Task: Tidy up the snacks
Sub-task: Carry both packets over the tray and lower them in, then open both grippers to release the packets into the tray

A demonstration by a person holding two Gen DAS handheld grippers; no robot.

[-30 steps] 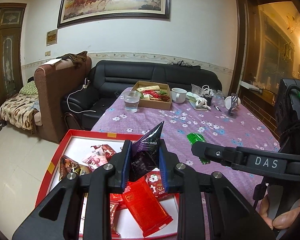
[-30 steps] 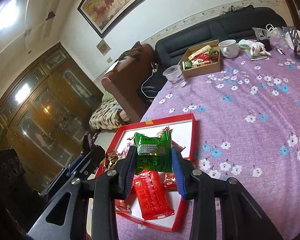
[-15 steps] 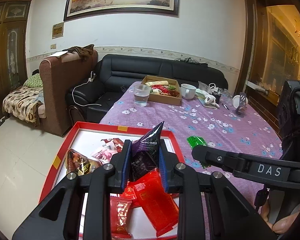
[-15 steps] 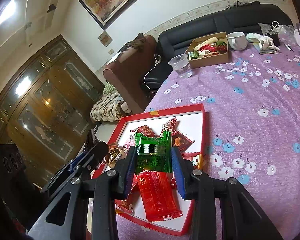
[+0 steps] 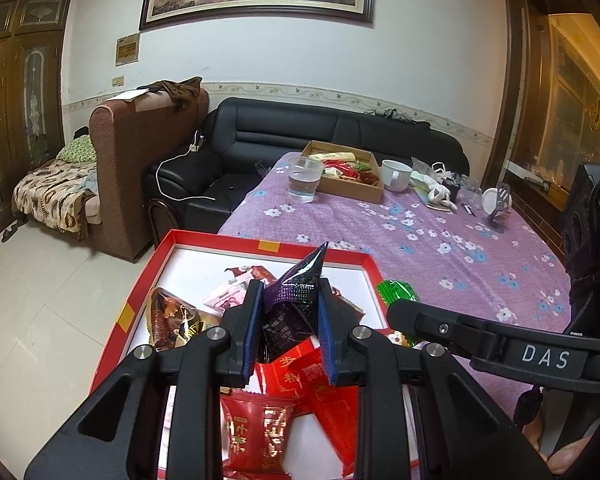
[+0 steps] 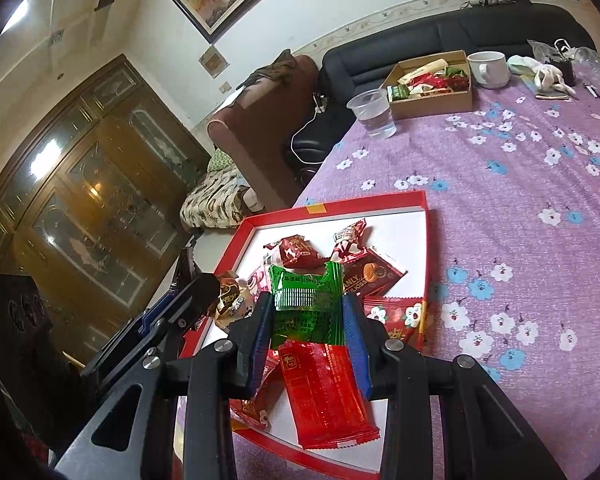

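Snack packets sit clamped in both grippers above the red tray (image 6: 423,216): the left gripper (image 5: 289,320) pinches a crumpled dark purple packet (image 5: 296,300), the right gripper (image 6: 309,320) a green packet (image 6: 308,300). Only the right wrist view shows the tray's whole outline on the purple floral tablecloth (image 6: 540,168), with a long red packet (image 6: 324,392) lying below the green one. Only the left wrist view shows a small fan (image 5: 496,204) past the mug (image 5: 396,174).

"DAS" on right gripper (image 5: 404,312) arm; "ANLY KISS" on dark red packet (image 6: 374,276).
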